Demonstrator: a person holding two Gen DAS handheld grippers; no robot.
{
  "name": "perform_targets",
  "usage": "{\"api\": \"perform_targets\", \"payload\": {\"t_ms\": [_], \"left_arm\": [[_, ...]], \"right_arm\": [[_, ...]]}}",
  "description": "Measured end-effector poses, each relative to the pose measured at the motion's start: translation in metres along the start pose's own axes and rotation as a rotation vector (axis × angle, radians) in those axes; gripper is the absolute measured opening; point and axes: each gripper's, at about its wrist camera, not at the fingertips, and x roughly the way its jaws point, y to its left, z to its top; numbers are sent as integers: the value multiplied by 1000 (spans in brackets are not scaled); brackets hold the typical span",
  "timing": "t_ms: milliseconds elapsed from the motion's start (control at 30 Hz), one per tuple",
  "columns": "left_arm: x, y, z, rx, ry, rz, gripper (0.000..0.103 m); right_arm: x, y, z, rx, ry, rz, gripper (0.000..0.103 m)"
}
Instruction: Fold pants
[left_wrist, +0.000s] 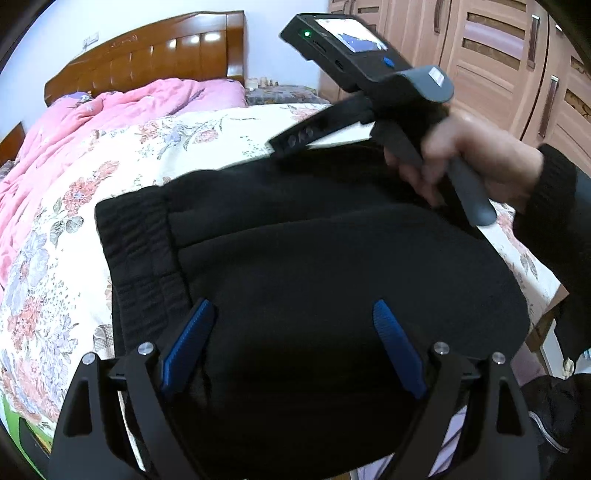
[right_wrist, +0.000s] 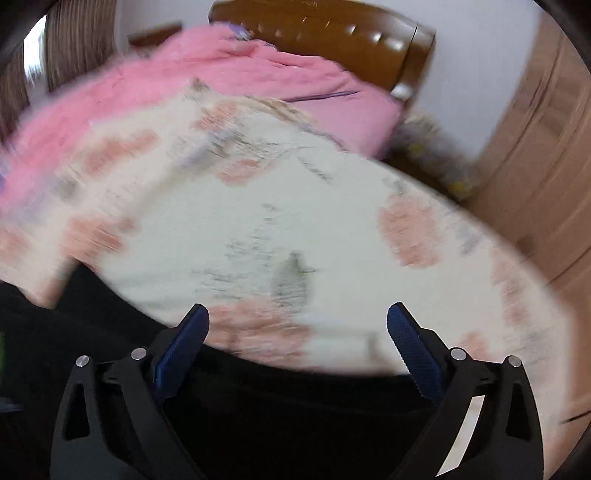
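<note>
A: Start at the left gripper (left_wrist: 291, 343). What are the jaws doing?

B: Spread wide, blue pads apart, nothing pinched. It hangs over the black pants (left_wrist: 314, 258), tilted down at them, the cloth filling the space below and between the fingers.

A: And where do the pants lie?

B: On the floral bedsheet (left_wrist: 55, 258), near the bed's edge. The ribbed waistband (left_wrist: 136, 251) sits on the left side of the pants as the left wrist view shows them, and the body of the cloth runs off to the right from it. So the long axis goes across the view, waistband to far end.

A: The right gripper (right_wrist: 297, 336)?

B: Also spread, empty. Its own view is smeared by motion. It sits beyond the far edge of the pants from the waistband's side, over bare sheet, with the black cloth only under its lower frame. In the left view the person's hand (left_wrist: 469, 158) holds it above the pants' upper right edge.

A: So which is nearer to the waistband?

B: The left, I'd judge. The waistband lies just left of its fingers, while the right one is well away toward the other end.
</note>
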Motion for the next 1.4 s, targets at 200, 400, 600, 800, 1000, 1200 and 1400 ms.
{"api": "perform_targets", "payload": {"t_ms": [200,400,600,800,1000,1200,1400], "left_arm": [[-38,19,35,-57,-76,-89,88],[17,48,73,-33,41,28,88],[49,45,86,18,118,58,100],[42,32,67,78,79,124,100],[44,29,61,89,40,148,101],[46,33,58,87,24,162,101],[49,31,54,98,1,176,101]], "right_arm": [[-75,-10,-42,-13,-120,196,97],[-95,19,-106,-118,-18,304,97],[-98,43,-145,-206,9,248,98],[-131,50,-159,-202,-19,349,99],[-124,52,-204,-289,-25,235,99],[-132,33,-214,-227,-2,195,99],[-118,27,-228,-209,-14,224,99]]}}
